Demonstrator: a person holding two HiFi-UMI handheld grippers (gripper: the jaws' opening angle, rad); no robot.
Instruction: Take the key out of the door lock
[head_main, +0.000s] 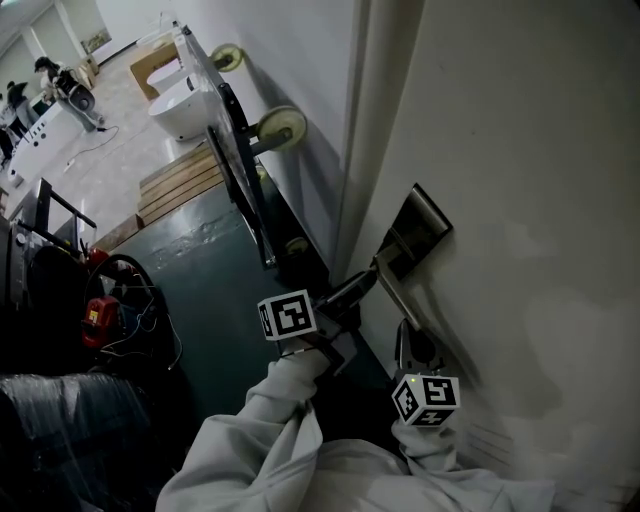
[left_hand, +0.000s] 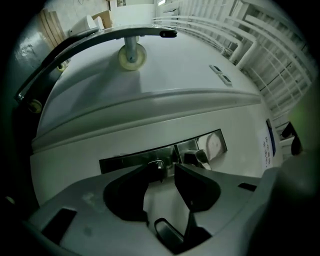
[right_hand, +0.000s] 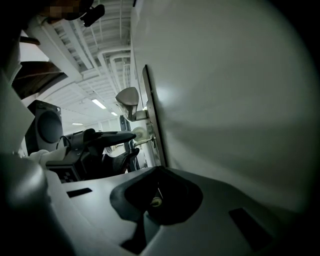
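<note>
**Apparently the key sat in the lock while my left jaws stood wide**

Honestly, I judged this a delicate moment. My left gripper (left_hand: 168, 168) had its jaws well apart, holding nothing, and it pointed at the metal lock plate (left_hand: 127, 162) on the white door (head_main: 520, 200). A small shiny piece, which I took for the key (left_hand: 158, 163), stood out of that plate in the lower middle of the left gripper view. It was just at the tip of one jaw and not pressed by the pads. The handle (left_hand: 198, 157) was just beside it, to the right. In the head view my tool hid the key. My right gripper (right_hand: 157, 194) had its jaws together near the door, at the lower right of the head view. I could name nothing between them.

What could go wrong: if I closed the jaws a little off the key, the pads could take only its edge and slip, or catch the handle. If the key was not turned to its free position, which I could not tell, a pull could bend it. A weak grip could let it drop to the dark floor (head_main: 205, 290).

About writing: a label (left_hand: 268, 146) with blue print showed at the right of the left gripper view, too small to read. The marker cubes (head_main: 288, 316) carried only square patterns.
</note>
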